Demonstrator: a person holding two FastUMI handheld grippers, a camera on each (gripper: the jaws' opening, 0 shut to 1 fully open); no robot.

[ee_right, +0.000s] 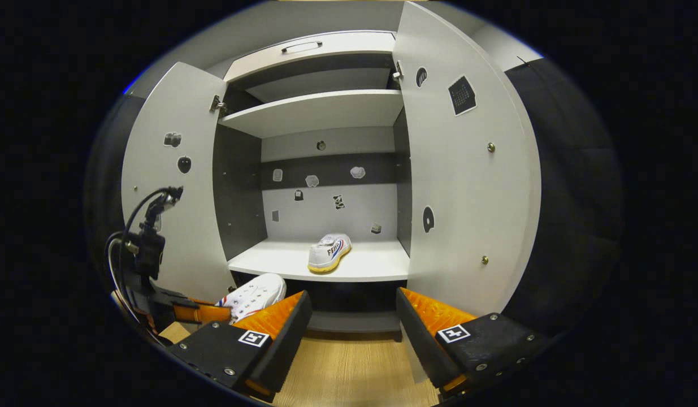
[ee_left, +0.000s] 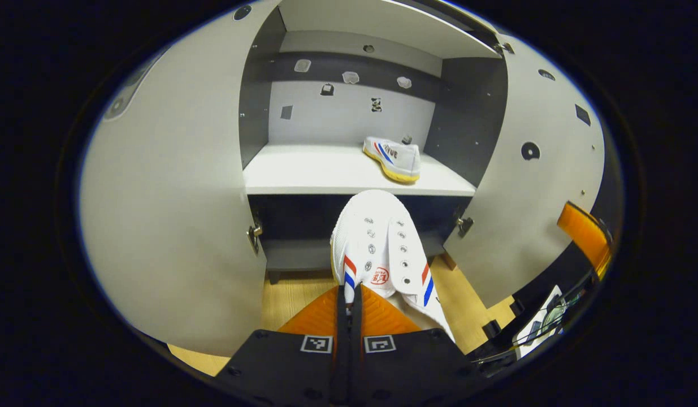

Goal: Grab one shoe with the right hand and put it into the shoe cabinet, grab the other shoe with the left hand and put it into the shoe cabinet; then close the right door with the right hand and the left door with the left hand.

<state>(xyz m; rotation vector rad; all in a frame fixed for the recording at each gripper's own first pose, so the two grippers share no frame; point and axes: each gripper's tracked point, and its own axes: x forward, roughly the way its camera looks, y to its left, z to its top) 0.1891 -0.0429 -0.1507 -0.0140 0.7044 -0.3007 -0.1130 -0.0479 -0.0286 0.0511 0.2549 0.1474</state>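
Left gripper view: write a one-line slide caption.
Left gripper carries second shoe toward open cabinet shelf holding first shoe.

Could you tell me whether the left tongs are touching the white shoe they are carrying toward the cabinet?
Touching. In the left gripper view, the left tongs are closed with both fingers pressed on the edge of the white shoe, held in front of the cabinet shelf.

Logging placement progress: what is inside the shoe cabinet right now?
One white shoe lies on the cabinet's lower shelf; the upper shelf looks bare, its back hidden. The left gripper holds the second shoe outside.
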